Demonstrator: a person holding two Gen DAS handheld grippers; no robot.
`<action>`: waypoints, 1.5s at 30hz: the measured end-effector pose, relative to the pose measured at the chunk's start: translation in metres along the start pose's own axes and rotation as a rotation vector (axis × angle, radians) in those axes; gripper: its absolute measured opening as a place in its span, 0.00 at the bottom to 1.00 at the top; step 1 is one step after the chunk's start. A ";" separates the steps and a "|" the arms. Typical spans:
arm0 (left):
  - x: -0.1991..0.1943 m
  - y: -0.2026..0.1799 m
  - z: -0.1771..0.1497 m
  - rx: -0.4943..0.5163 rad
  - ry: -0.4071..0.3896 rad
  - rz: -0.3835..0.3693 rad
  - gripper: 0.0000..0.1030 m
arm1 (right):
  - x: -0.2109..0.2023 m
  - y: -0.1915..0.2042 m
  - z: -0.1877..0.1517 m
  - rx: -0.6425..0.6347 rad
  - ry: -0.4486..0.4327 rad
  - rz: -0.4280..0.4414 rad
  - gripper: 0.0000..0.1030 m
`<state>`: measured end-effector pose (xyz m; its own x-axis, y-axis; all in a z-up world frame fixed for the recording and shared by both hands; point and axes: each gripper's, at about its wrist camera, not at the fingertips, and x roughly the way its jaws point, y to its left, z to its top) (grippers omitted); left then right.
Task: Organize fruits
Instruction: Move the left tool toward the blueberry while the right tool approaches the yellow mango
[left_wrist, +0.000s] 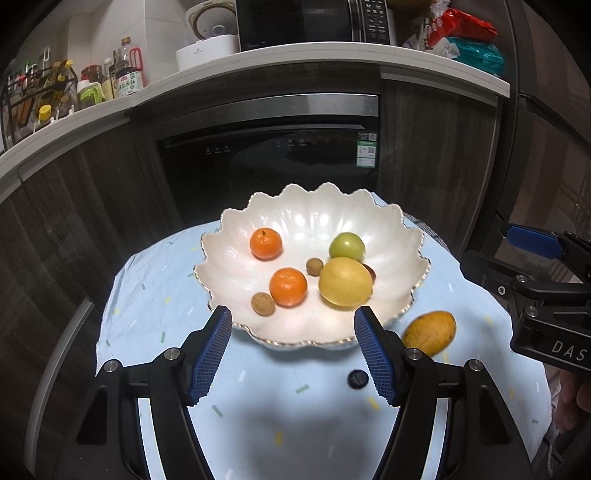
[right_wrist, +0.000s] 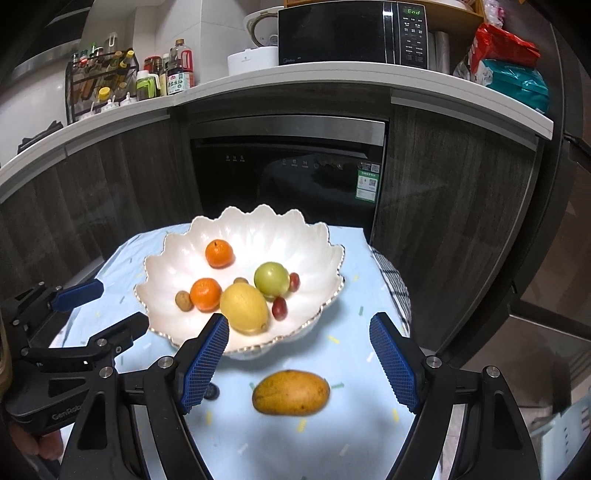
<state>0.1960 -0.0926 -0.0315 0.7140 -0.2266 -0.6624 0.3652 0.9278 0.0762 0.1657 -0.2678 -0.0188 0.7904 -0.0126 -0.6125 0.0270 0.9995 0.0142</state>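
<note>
White, scalloped, and pearlescent, the fruit bowl (left_wrist: 388, 229) stands on a pale blue cloth (left_wrist: 166, 295) that covers a small table in front of a dark built-in oven (left_wrist: 266, 162).

Bowl contents, left wrist view: two mandarins (left_wrist: 287, 287), one yellow lemon (left_wrist: 345, 282), one green apple (left_wrist: 347, 246), two small brown round fruits (left_wrist: 263, 304). A dark red fruit is mostly hidden behind the lemon here.

The right wrist view resolves it: two red grape-like fruits (right_wrist: 279, 308) lie beside the lemon (right_wrist: 244, 308) and the apple (right_wrist: 271, 280).

One mango (right_wrist: 290, 393) lies on the cloth outside the bowl, near its front rim. In the right wrist view it sits between the spread blue pads, touching neither. In the left wrist view the mango (left_wrist: 429, 333) appears to the right of the bowl.

A small dark round object (left_wrist: 357, 379) lies on the cloth in front of the bowl; its identity cannot be determined.

Left gripper (left_wrist: 291, 325): jaws spread wide, holding nothing, positioned at the bowl's near rim.

Right gripper (right_wrist: 299, 332): jaws spread wide, holding nothing, positioned above the mango.

Each view shows the other tool at its edge, with its fingers parted.
</note>
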 end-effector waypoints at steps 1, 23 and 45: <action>-0.001 -0.002 -0.003 0.004 0.001 -0.001 0.66 | -0.001 0.000 -0.002 -0.001 0.002 0.000 0.77; 0.018 -0.034 -0.042 0.100 0.081 -0.104 0.66 | 0.016 -0.009 -0.046 -0.014 0.088 0.024 0.77; 0.064 -0.040 -0.055 0.153 0.146 -0.154 0.66 | 0.065 -0.007 -0.058 -0.045 0.177 0.090 0.88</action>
<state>0.1948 -0.1278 -0.1179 0.5532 -0.3058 -0.7749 0.5564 0.8279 0.0705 0.1816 -0.2742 -0.1045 0.6681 0.0777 -0.7400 -0.0692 0.9967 0.0422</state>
